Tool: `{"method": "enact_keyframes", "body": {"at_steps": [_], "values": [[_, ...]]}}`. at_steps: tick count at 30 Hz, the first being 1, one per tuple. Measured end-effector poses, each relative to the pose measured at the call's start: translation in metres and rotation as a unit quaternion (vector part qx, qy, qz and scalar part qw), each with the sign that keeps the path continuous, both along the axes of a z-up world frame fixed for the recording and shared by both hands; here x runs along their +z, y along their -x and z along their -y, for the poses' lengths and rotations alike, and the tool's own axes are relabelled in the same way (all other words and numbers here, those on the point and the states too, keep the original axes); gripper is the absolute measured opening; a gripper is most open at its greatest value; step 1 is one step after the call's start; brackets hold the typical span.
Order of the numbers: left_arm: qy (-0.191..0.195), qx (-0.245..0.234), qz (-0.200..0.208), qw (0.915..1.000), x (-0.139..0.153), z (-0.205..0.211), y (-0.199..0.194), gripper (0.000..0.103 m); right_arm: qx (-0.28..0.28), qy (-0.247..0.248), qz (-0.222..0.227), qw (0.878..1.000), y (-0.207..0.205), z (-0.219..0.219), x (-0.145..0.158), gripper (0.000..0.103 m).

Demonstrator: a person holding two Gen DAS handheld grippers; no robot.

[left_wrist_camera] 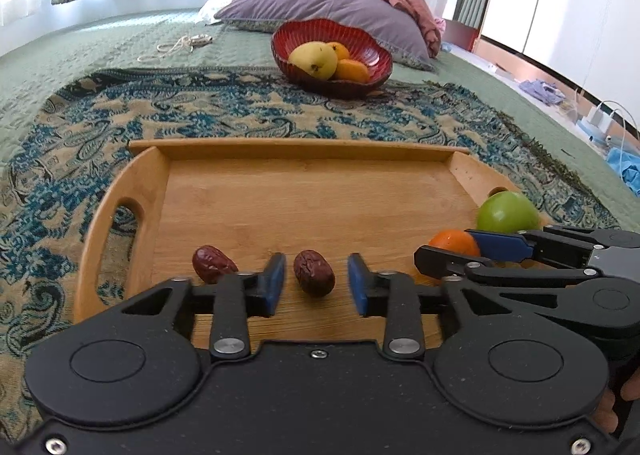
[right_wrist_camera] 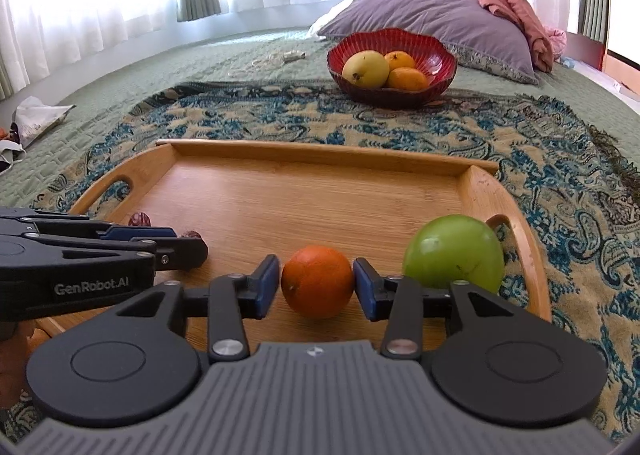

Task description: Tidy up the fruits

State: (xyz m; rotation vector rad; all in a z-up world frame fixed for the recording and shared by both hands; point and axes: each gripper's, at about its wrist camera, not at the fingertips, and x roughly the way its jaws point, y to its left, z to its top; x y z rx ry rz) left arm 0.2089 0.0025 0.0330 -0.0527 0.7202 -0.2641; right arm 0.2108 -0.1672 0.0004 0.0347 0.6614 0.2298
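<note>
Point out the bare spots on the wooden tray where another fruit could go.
The wooden tray is bare across its middle and far half, up to the back rim. The near edge is crowded: two red dates on the left, the orange and green apple on the right, both grippers there.

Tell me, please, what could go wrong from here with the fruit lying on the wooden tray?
1. The orange lies between the right gripper pads with the right pad at its skin; being round, it may roll on the wooden tray when the gripper moves off.
2. The green apple sits right beside that gripper and could be bumped toward the tray's handle.
3. The left gripper straddles a red date; a sideways move could knock it.
</note>
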Motion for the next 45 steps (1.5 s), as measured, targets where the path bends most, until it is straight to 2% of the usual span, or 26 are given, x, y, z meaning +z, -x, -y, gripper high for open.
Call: {"method": "enact_keyframes", "body": {"at_steps": [6, 9, 11, 16, 27, 45], "values": [[-0.003, -0.009, 0.028, 0.9996, 0.013, -0.006, 0.027, 0.051, 0.01, 0.002, 0.028, 1.0, 0.017, 0.001, 0.013, 0.067], [-0.006, -0.013, 0.043, 0.999, 0.017, -0.011, 0.046, 0.062, 0.014, 0.01, 0.046, 0.999, 0.031, 0.002, 0.018, 0.07], [-0.008, -0.011, 0.053, 0.9985, 0.018, -0.014, 0.059, 0.074, 0.017, 0.015, 0.056, 0.998, 0.04, 0.002, 0.02, 0.071], [-0.013, -0.006, 0.075, 0.997, 0.018, -0.025, 0.091, 0.083, 0.025, 0.032, 0.08, 0.996, 0.067, 0.002, 0.018, 0.077], [-0.052, 0.006, 0.112, 0.9924, 0.007, -0.039, 0.143, 0.094, 0.039, 0.037, 0.101, 0.993, 0.112, -0.004, 0.006, 0.084], [-0.054, 0.017, 0.09, 0.9943, -0.018, -0.049, 0.163, 0.096, 0.056, 0.059, 0.088, 0.993, 0.142, -0.008, -0.016, 0.085]]}}
